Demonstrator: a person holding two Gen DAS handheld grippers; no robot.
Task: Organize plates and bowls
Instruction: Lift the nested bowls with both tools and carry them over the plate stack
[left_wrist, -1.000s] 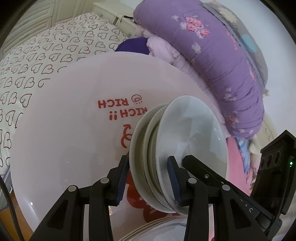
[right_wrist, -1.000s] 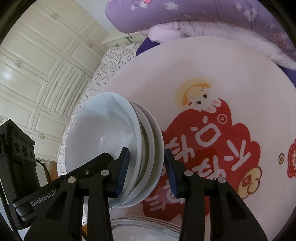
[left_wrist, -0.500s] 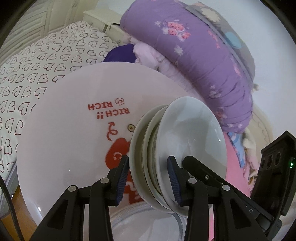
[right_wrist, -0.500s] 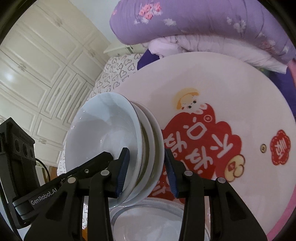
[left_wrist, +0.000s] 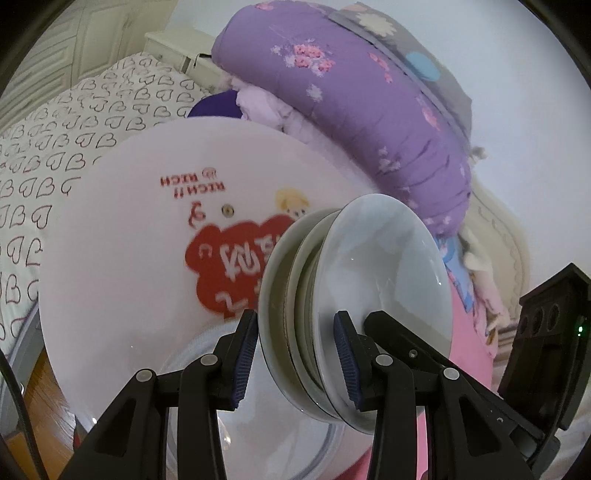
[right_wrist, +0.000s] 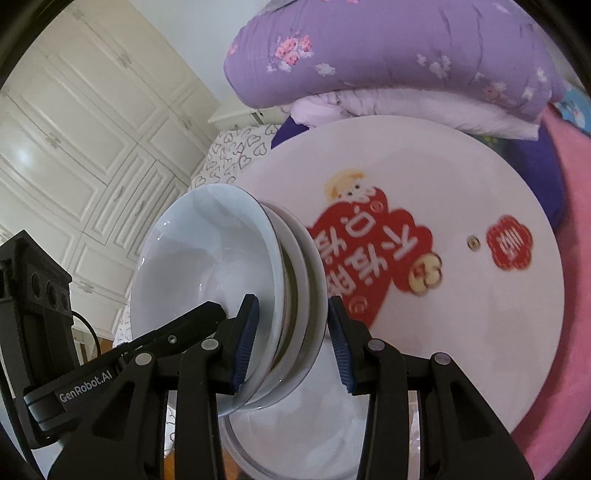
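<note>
Bowls (left_wrist: 384, 280), nested as a stack of pale blue-white ones, are hanging on edge above the round table (left_wrist: 122, 266), their open side facing the right-hand device. Left tool (left_wrist: 295, 354) is clamping the stack from one side: one blue pad is pressing the outer wall of the rearmost bowl, the other is sitting inside the front bowl. Right tool (right_wrist: 291, 343) is gripping the same stack (right_wrist: 221, 280) from the opposite side, with one pad inside the front bowl and one pad appearing to meet the back of the rearmost bowl, though contact there is hard to confirm. Both tools are thus closing on the stack of bowls together, each one's black camera housing showing in the other's view.

Beneath the stack, a wide plate (right_wrist: 314, 435) with a grey-ringed rim is lying on the table, close to the near edge. Printing in red, with a cartoon child's face and the words "RICH", is covering the table's middle (right_wrist: 369, 258). Behind the table, a folded purple quilt (left_wrist: 351, 85) is resting on the heart-patterned bed sheet (left_wrist: 55, 140). White panelled wardrobe doors (right_wrist: 85, 122) are filling the background on the left of the right-hand view.
</note>
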